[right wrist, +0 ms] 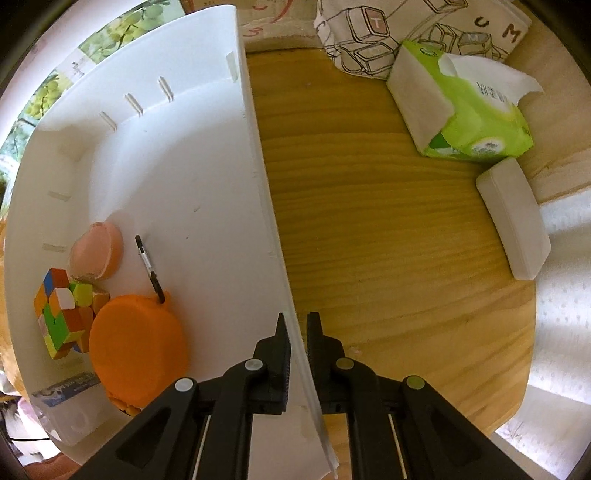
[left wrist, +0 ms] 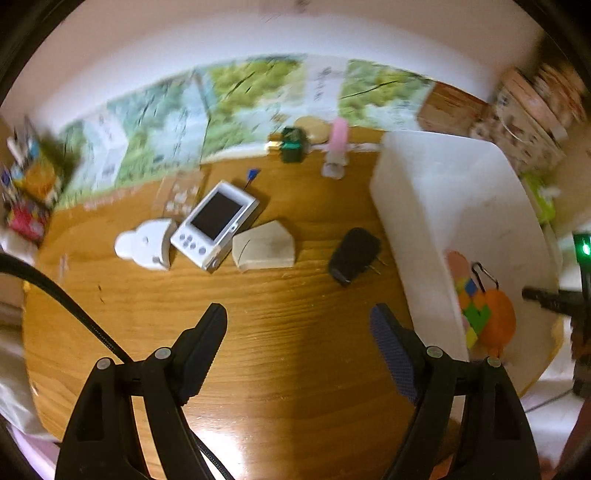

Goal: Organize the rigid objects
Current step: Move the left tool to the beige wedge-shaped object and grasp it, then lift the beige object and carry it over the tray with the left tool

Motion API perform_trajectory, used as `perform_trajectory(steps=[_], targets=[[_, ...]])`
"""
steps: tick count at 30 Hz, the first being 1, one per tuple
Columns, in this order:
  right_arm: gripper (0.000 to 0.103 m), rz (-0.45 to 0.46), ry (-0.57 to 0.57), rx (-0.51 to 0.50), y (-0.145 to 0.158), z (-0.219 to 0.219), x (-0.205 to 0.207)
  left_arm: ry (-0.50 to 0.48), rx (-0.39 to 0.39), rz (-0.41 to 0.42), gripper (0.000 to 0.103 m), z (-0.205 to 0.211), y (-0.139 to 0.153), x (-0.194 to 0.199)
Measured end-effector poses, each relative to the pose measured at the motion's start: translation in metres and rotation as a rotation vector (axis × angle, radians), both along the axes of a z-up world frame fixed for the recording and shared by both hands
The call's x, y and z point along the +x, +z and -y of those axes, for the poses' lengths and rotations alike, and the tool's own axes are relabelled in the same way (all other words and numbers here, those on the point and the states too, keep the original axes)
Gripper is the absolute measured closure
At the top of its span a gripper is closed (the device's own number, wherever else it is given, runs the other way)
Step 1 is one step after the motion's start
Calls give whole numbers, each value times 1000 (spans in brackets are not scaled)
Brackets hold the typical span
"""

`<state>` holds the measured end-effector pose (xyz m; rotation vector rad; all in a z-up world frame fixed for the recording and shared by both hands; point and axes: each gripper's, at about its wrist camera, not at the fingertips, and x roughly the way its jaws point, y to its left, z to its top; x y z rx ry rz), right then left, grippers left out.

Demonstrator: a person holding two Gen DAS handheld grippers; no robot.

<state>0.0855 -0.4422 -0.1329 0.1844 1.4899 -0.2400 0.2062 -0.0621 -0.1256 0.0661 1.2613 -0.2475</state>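
Observation:
My left gripper (left wrist: 297,321) is open and empty above the wooden table (left wrist: 258,332). Beyond it lie a white bear-shaped case (left wrist: 146,245), a white handheld console (left wrist: 214,225), a beige block (left wrist: 264,245) and a black plug adapter (left wrist: 354,254). A white bin (left wrist: 443,206) stands at the right. My right gripper (right wrist: 298,328) is shut on the bin's side wall (right wrist: 255,147). Inside the bin lie a colour cube (right wrist: 62,314), an orange round case (right wrist: 136,350) with a carabiner (right wrist: 149,267), and a pink round thing (right wrist: 98,254).
A green tissue pack (right wrist: 461,110) and a white box (right wrist: 513,221) lie on the table right of the bin. A patterned cloth bag (right wrist: 406,33) sits behind them. A green-black item (left wrist: 291,144) and a pink bottle (left wrist: 338,147) stand at the back edge.

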Motion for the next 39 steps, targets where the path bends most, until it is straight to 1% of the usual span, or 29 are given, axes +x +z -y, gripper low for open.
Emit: perform_trajectory(steps=[4,10,13,15,18,20,24,28,31,35,37,39], targets=[[94,-10,-21,7,2,6,4,75,-21,-63,21,-11,-23,16],[94,-32,-30,-5,1,9,15,181,-98,-162,21,-24,-55,40],[93,-41,-33,-10,-1,4,20,213,-123,-184,21,-26,-65,48],[93,-46,-33,-14,2,5,16,232,-131,-191,21,-28,-71,54],[93,-57,-26,-20,0,8,22,255,-126,-189,21,-28,-77,62],[93,-62,-21,-25,-6,-2,24,271,-127,-188,21,-29,-80,67],[93,-76,-11,-31,-6,-6,29,298,-124,-190,21,-31,-86,75],[93,-83,-6,-34,-11,-15,23,319,-126,-210,21,-28,-95,84],[93,-90,2,-37,-13,-19,22,322,-104,-200,21,-24,-95,90],[93,-99,12,-36,-12,-19,22,326,-64,-207,22,-14,-97,98],[93,-103,17,-36,-13,-20,24,319,-31,-207,25,-9,-97,102],[93,-104,23,-35,-13,-20,24,313,-6,-195,34,-3,-97,104]])
